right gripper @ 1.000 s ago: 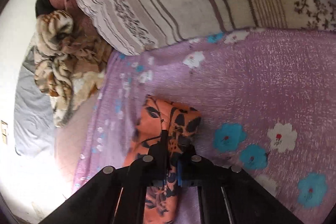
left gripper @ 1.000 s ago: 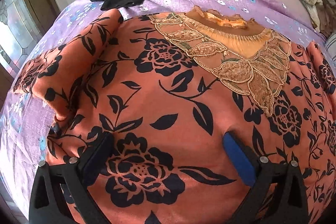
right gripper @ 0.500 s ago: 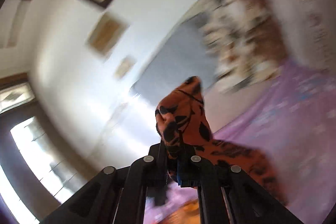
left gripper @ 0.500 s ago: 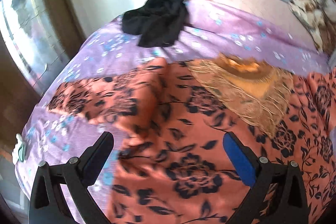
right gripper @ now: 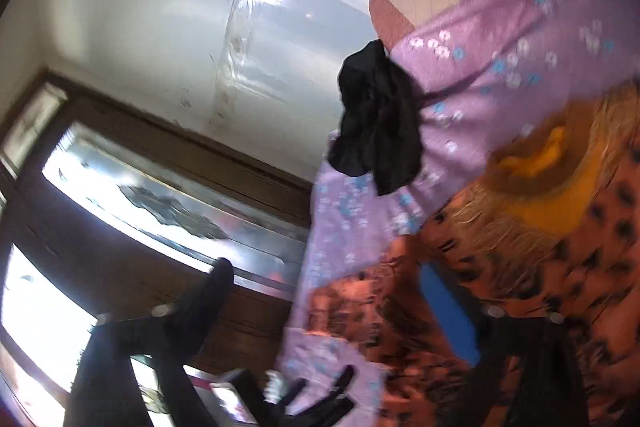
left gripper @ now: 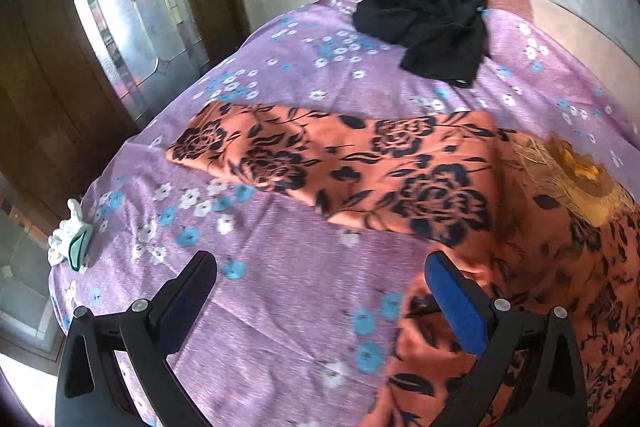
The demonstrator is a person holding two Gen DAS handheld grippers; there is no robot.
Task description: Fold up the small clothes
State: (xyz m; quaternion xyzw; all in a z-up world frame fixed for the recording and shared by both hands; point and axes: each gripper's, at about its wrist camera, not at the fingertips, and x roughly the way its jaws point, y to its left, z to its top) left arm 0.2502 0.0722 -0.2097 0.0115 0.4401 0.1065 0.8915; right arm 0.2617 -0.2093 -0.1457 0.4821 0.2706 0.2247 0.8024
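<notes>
The orange garment point(left gripper: 400, 167) is thin, matt printed cloth with black flowers; its neckline trim point(left gripper: 576, 167) looks like rough, stringy gold lace. The purple bedsheet point(left gripper: 280, 287) is matt woven cloth, slightly grainy. The black garment point(left gripper: 432, 23) is soft, dull fabric. The left claw point(left gripper: 320, 291) is matt black plastic with shiny metal screws and a smooth blue pad. The door frame point(left gripper: 52, 99) is dark wood around textured glass.
</notes>
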